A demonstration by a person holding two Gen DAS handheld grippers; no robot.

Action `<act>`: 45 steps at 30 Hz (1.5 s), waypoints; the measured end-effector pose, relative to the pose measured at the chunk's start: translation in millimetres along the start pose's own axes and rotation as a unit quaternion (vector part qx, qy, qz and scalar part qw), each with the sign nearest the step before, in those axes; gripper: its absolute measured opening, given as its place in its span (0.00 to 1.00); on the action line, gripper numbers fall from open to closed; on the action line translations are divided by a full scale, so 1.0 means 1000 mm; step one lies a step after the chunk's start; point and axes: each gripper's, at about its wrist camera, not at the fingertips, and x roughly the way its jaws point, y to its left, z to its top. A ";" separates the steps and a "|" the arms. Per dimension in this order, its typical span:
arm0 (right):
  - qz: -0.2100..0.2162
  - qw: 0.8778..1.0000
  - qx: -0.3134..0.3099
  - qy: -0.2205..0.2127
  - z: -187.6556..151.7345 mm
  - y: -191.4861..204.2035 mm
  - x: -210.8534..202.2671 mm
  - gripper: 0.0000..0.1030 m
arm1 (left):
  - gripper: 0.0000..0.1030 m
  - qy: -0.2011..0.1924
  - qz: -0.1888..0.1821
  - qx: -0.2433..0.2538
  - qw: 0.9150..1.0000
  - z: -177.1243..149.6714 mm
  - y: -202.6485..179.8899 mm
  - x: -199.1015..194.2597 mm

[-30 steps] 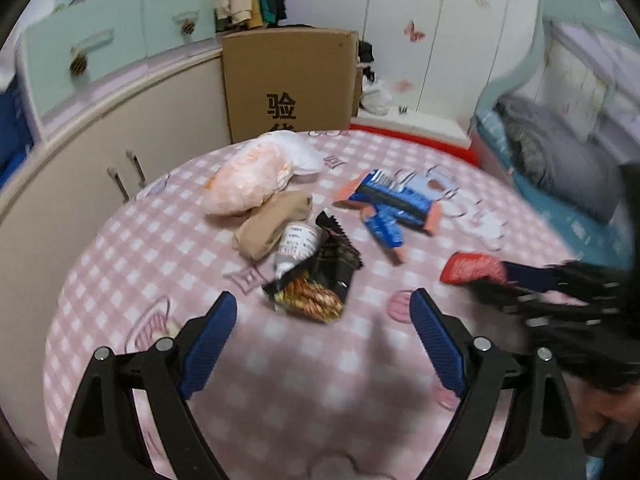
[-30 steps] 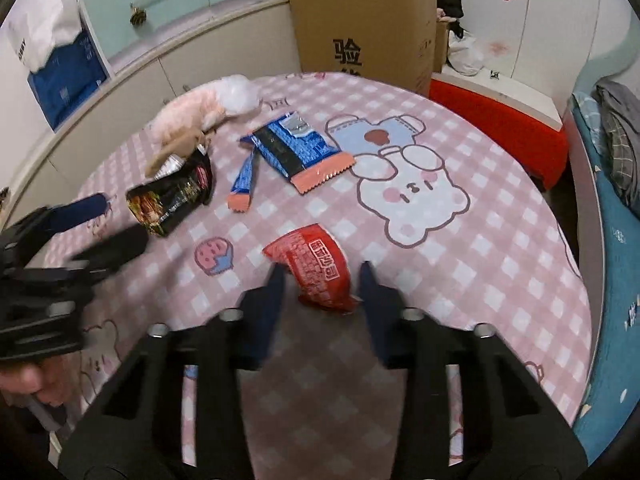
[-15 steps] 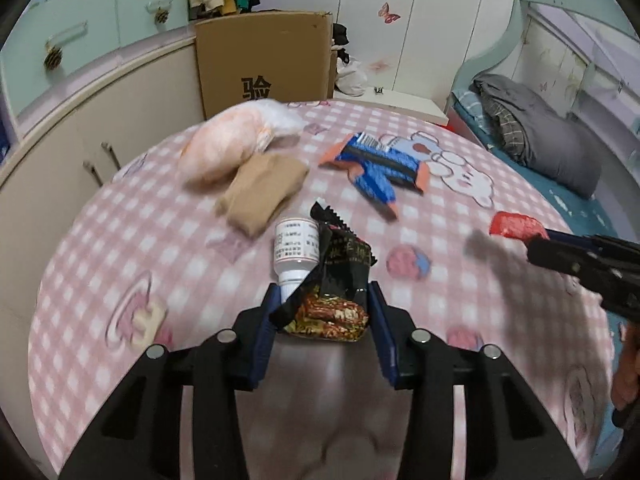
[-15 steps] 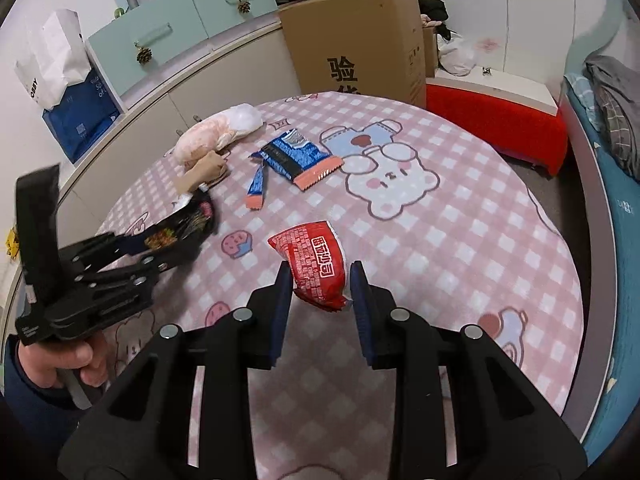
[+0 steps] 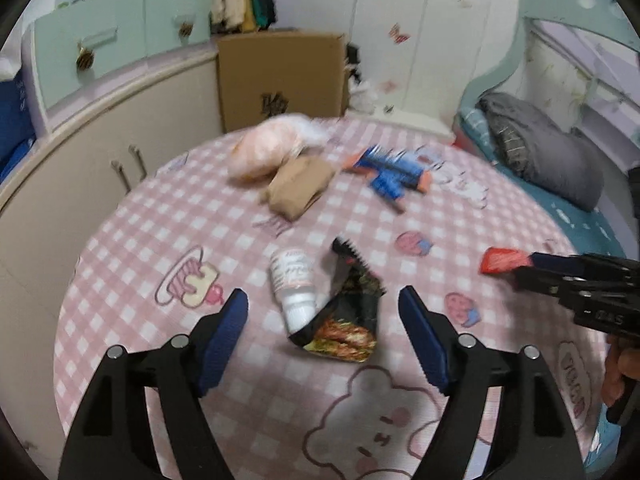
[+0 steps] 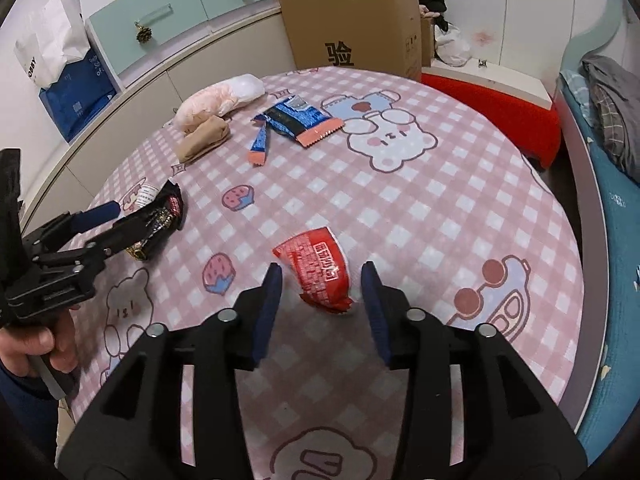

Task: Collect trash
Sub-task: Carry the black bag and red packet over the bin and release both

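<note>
The left gripper (image 5: 322,310) hangs over the near part of a round table (image 5: 132,240) covered in pink checked cloth. Its jaws are opening and stand wide, the blue pads touching nothing. Between them, on the cloth, lie a crumpled black snack wrapper (image 5: 348,316) and, touching its left side, a small white bottle (image 5: 294,282) on its side.

The right gripper (image 6: 320,280) is opening too, its jaws moderately apart. A red wrapper (image 6: 320,264) lies on the cloth between the pads, with a clear gap on each side, so neither pad presses it. In the left wrist view the same wrapper pokes out at the tip of the right gripper, far to the right.

Farther off on the table lie a blue wrapper with orange ends (image 6: 300,122), a thin blue strip (image 6: 259,146) just left of it, a tan bundle (image 6: 204,138) and a pale pink bag (image 6: 218,96). A cardboard box (image 6: 352,24) stands beyond the far edge.

Half a second earlier both grippers were closed on their wrappers: the left one pinched the black wrapper, the right one the red. Now both wrappers lie loose. A second ago the left jaws were wide and well short of the black wrapper.
</note>
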 end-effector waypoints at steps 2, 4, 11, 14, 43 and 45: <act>0.000 1.000 0.002 -0.003 0.001 0.000 -0.001 0.40 | 0.74 -0.011 -0.010 0.025 1.000 0.001 -0.010 -0.004; -0.001 1.000 0.002 -0.003 0.002 0.000 -0.001 0.40 | 0.74 -0.011 -0.014 0.048 0.999 0.003 -0.019 0.000; -0.007 1.000 -0.002 0.005 0.003 0.001 0.011 0.39 | 0.30 0.044 -0.033 0.094 0.994 0.003 -0.034 0.026; -0.006 1.000 -0.012 0.004 0.001 0.005 0.011 0.34 | 0.30 0.044 -0.050 0.094 0.993 -0.003 -0.034 0.023; 0.009 0.988 0.117 -0.102 -0.021 -0.110 -0.096 0.25 | 0.32 0.007 -0.163 0.068 0.984 0.019 -0.134 -0.004; 0.002 0.985 0.132 -0.111 -0.028 -0.126 -0.106 0.25 | 0.32 0.005 -0.176 0.074 0.982 0.023 -0.156 -0.004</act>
